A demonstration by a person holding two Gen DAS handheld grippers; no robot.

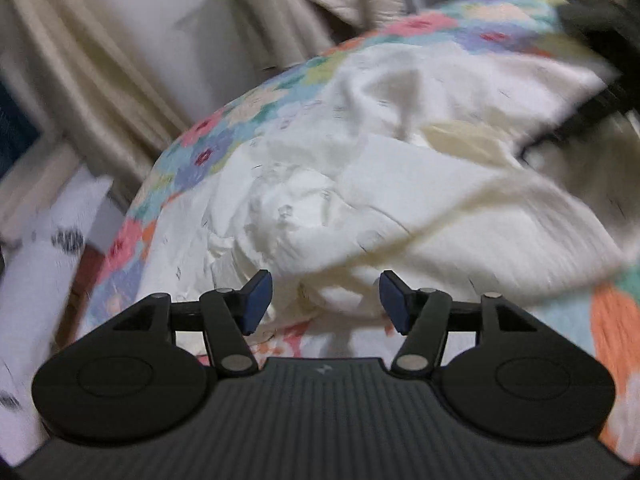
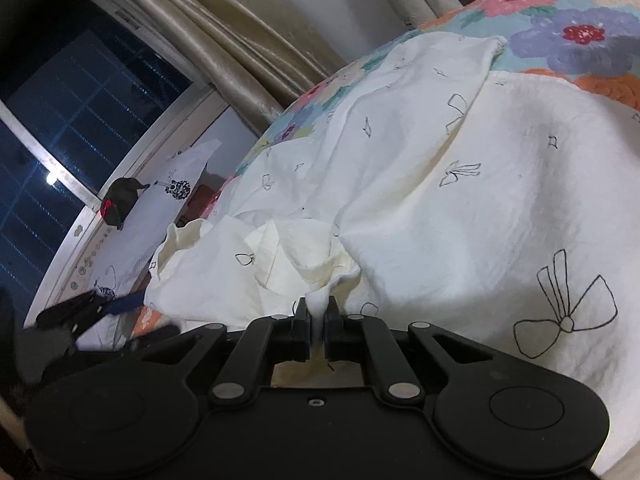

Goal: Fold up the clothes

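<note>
White garment [image 2: 420, 184] on floral bedspread [image 2: 576, 36].
We see right gripper [image 2: 317, 322] pinching its fabric; left gripper [image 1: 325, 304] spread wide, holding nothing.

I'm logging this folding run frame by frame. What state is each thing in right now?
Left hand-held gripper: open, empty, just above the garment.
Right hand-held gripper: shut on a pinch of the garment.
White garment: crumpled, unfolded, spread over the bedspread.
Floral bedspread: lying under the garment.
Curtain: drawn aside from the window.
Window: dark outside.
</note>
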